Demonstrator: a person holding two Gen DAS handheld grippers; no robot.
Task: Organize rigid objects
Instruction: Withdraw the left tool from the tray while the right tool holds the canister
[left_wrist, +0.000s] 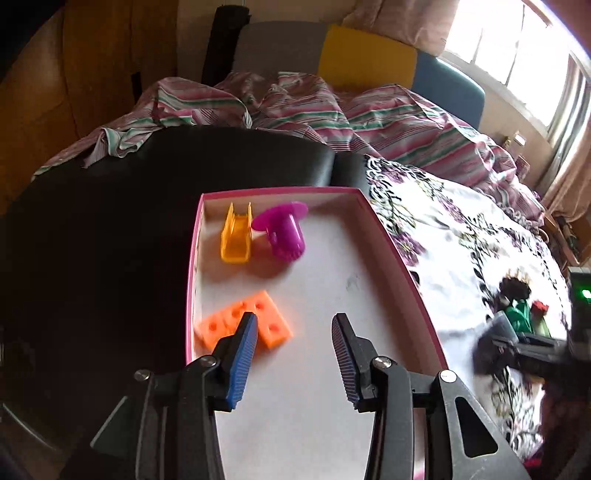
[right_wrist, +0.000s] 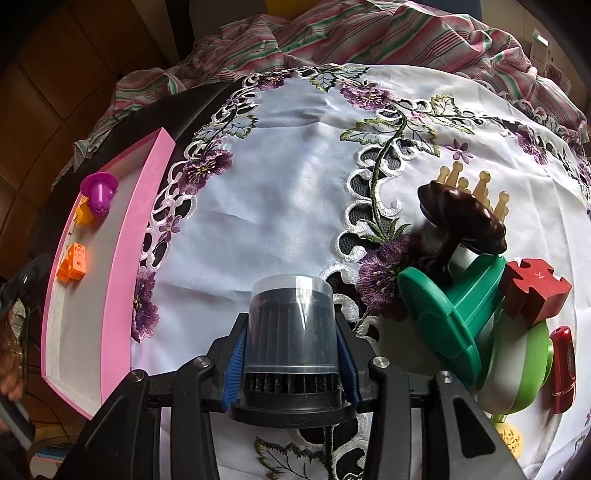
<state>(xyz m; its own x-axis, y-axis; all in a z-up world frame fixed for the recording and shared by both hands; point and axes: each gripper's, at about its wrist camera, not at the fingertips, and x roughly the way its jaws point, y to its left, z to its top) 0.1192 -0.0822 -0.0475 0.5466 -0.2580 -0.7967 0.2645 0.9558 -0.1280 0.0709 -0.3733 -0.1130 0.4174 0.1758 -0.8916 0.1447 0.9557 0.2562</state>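
- The left gripper (left_wrist: 295, 332) hovers over the pink tray (left_wrist: 402, 266), jaws apart, nothing between them.
- An orange block (left_wrist: 273, 325), yellow piece (left_wrist: 236, 236) and purple cup (left_wrist: 284, 232) lie inside the tray.
- The right gripper (right_wrist: 291, 354) clamps a dark ribbed cap (right_wrist: 291, 332) above the flowered cloth (right_wrist: 288, 177).

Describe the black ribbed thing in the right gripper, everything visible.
The black ribbed cylinder looks like a small pleated filter: dark vertical pleats under a clear, glossy plastic sleeve, with a wider black flange at the end nearest the camera. It looks rigid. It points away from the camera along the fingers, and the right gripper is shut on it, blue pads pressing both sides. It sits above the white embroidered cloth; whether it touches the cloth cannot be told. Nothing else touches it.
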